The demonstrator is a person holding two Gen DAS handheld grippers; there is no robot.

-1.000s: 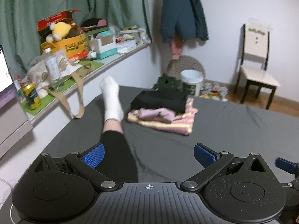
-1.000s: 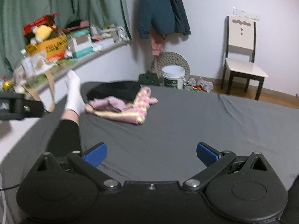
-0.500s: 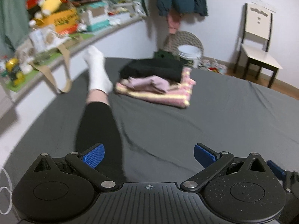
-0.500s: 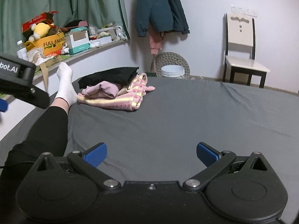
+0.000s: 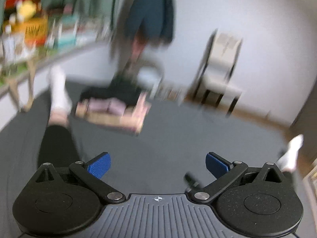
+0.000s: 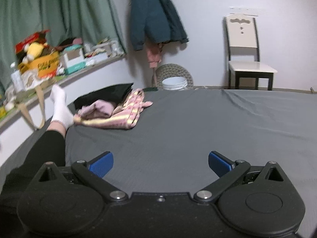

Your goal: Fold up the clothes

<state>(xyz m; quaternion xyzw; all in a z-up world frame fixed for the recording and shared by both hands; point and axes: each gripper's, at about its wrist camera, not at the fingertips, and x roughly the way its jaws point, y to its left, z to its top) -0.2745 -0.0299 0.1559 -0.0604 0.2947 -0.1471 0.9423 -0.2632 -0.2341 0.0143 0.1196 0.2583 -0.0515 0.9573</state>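
Clothes (image 6: 111,113): soft pink, striped and black pieces in a low stack beside the socked foot (image 6: 60,107) on the matte grey bed sheet (image 6: 198,129). We hold left gripper (image 5: 157,164) and right gripper (image 6: 160,163) spread wide, empty, well short of the stack. We judge this fits either a stack awaiting folding or one already laid aside.

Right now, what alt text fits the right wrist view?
The open right gripper hovers empty over a grey bed; a pile of clothes lies ahead beside a person's white-socked foot.
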